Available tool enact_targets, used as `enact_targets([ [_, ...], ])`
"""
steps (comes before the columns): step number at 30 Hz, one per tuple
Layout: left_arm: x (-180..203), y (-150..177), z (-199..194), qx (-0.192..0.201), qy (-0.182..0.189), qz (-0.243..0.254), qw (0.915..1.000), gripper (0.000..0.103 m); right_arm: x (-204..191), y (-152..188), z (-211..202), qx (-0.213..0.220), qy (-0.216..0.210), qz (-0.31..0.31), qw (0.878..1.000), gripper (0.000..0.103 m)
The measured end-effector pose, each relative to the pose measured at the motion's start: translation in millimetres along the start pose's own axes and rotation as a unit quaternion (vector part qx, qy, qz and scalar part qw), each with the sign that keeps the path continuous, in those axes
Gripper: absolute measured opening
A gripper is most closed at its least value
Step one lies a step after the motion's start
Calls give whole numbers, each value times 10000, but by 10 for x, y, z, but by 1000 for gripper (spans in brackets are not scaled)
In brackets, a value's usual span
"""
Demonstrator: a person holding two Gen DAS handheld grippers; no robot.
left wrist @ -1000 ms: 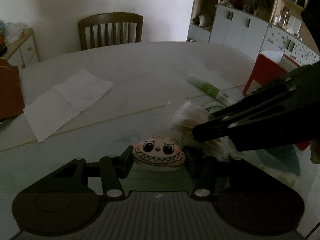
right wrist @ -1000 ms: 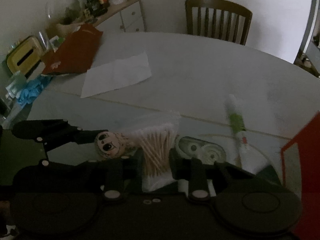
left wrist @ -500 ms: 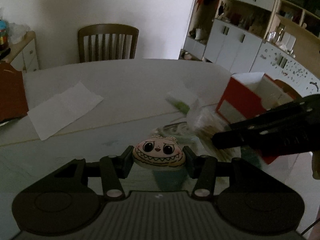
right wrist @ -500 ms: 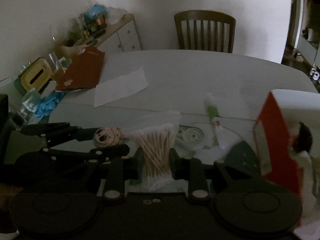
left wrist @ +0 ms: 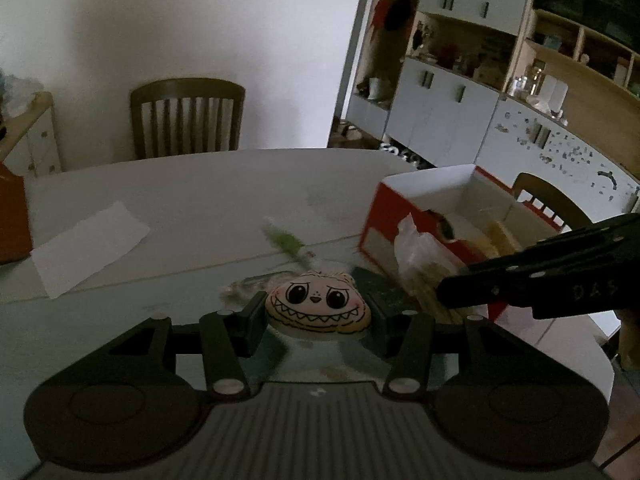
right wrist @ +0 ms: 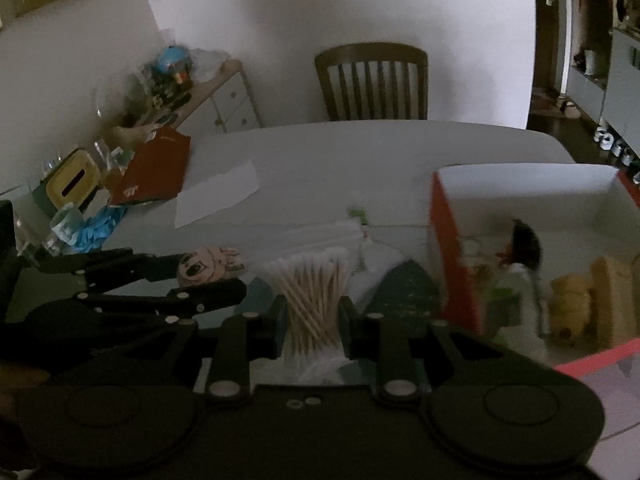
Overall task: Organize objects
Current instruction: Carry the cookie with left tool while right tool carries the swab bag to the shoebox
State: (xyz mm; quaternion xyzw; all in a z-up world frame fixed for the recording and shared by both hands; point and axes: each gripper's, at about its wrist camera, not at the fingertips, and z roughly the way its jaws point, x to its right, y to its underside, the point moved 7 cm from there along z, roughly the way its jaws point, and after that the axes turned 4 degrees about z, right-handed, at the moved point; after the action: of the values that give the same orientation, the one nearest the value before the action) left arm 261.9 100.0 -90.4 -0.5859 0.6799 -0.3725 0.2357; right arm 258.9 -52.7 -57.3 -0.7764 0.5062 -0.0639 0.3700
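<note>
The left gripper [left wrist: 318,312] clamps its jaws on a grinning toy [left wrist: 318,306] and the right gripper [right wrist: 312,320] pinches a swab bag [right wrist: 314,300], both raised off the surface, apparently bound for the red box [right wrist: 452,264] at right.

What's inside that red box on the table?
The red box holds a dark-haired doll and yellowish items, too blurred to name. Its near wall hides the rest.

Both wrist views look down from close above the table [left wrist: 224,184], sharing the far chair [right wrist: 372,80] and red box [left wrist: 436,200].
</note>
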Motion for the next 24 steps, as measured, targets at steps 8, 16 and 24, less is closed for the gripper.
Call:
enact_targets([
  [8,515,-145,127,22,152,158,9998,51,433,4,-253,181,60,141,9997,26],
  [16,981,-244,337,-54,281,332,9990,51,923,22,-398,258,145,355,9989,26],
  [24,1374,-378,590,-134,394,521,9978,51,1406,-15,-533,395,225,579,9973,26],
])
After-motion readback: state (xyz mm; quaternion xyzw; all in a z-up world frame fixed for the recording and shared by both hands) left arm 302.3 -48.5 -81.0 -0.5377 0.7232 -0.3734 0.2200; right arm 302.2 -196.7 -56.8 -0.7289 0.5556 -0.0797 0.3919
